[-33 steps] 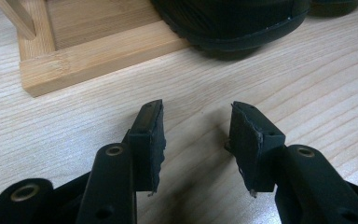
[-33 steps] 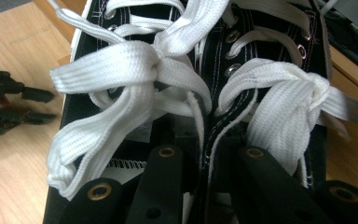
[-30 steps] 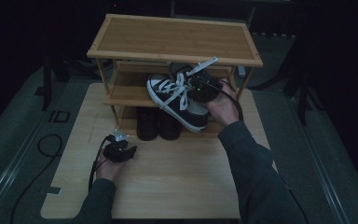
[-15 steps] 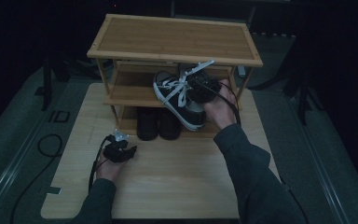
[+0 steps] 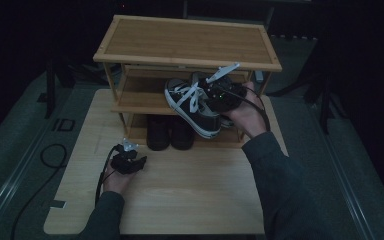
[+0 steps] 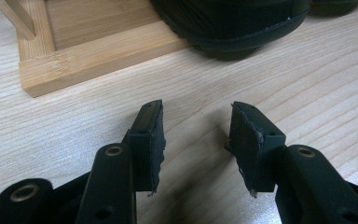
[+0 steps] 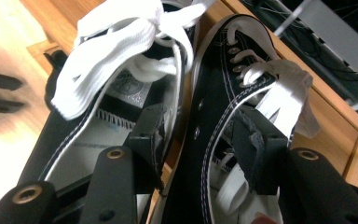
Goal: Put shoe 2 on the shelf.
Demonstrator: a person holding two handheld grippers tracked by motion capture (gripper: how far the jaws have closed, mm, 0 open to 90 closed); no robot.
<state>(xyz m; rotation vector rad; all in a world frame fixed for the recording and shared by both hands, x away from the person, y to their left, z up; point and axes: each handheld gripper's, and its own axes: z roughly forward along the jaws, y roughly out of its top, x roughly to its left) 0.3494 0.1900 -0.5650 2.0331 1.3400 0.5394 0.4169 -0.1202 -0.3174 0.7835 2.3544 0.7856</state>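
A pair of black sneakers (image 5: 194,106) with white laces hangs at the front of the wooden shoe rack's (image 5: 187,42) middle shelf, toes pointing down to the left. My right gripper (image 5: 216,94) is shut on them. In the right gripper view its jaws (image 7: 198,140) pinch the two inner side walls together, one jaw inside the left sneaker (image 7: 98,98), one inside the right sneaker (image 7: 242,65). My left gripper (image 5: 135,161) rests low on the table, open with nothing between its fingers (image 6: 196,140).
Two dark shoes (image 5: 170,132) stand on the rack's bottom shelf; one black toe (image 6: 228,23) pokes over the rack's base rail (image 6: 88,56) just ahead of my left gripper. The light wooden table (image 5: 190,200) stretches in front of the rack. A cable (image 5: 50,155) lies on the floor at left.
My right gripper has carried the sneakers a little farther right and in toward the middle shelf. The left gripper has stayed where it was.
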